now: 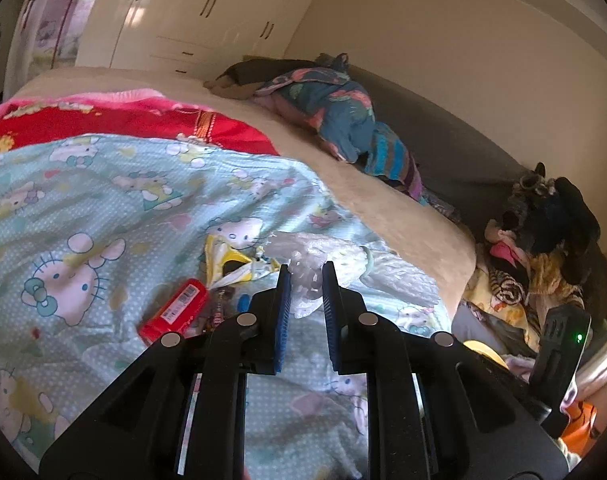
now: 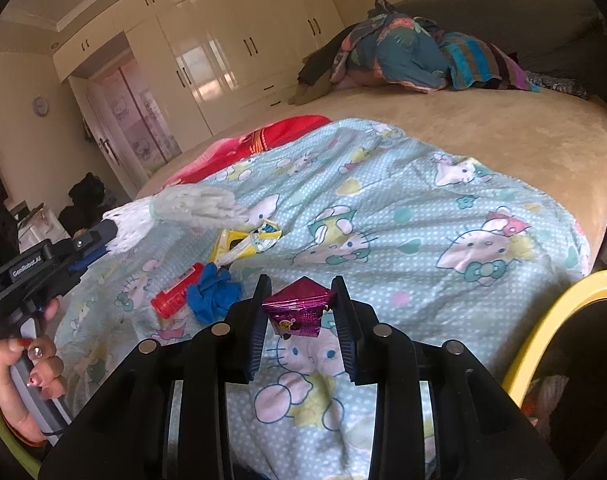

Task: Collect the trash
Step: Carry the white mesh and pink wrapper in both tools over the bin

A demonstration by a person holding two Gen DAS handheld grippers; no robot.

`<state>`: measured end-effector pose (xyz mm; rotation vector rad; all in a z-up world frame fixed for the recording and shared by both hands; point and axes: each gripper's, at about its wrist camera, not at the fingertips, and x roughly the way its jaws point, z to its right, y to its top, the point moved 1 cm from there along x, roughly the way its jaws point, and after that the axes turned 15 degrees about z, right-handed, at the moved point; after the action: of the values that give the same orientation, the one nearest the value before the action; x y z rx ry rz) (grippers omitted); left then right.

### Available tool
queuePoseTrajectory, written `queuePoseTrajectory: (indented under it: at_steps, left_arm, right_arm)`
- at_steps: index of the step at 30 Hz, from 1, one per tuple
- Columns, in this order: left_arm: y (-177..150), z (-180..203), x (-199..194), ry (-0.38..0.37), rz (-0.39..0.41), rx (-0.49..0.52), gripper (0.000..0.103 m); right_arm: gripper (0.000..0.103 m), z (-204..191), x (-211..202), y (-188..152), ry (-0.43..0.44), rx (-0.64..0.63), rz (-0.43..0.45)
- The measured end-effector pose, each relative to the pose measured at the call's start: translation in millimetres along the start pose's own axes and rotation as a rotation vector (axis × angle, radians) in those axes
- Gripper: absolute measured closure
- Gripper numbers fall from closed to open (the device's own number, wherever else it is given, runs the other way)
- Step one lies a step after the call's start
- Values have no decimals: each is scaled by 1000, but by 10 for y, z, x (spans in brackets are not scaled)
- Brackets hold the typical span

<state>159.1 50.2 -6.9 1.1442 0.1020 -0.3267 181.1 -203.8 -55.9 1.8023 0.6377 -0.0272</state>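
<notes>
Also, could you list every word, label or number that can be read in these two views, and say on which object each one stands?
"GenRobot.AI": white print on the body of the left gripper, seen in the right wrist view.
Red tube: a white barcode label, too small to read.
Purple foil wrapper between the right gripper fingers: a small picture, no legible words.
Yellow wrapper: print too blurred.

Colours on the bed

The sheet [image 2: 383, 208] is pale blue with white dots and pink-and-white cat figures. On it, by the yellow-and-white wrapper [image 2: 243, 242]: a red tube [image 2: 175, 292], a crumpled blue glove [image 2: 213, 292], a white translucent bag [image 1: 335, 260]. The shiny magenta packet [image 2: 297, 308] sits between black tool [image 2: 299, 304] fingers with blue pads.
</notes>
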Motion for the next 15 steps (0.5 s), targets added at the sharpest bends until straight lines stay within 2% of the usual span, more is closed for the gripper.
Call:
queuePoseTrajectory:
  at_steps: [15]
  left_arm:
    - [-88,447,-129,-86,-20,78,92]
  right_arm:
    - [73,469,-519,164,-91,58,66]
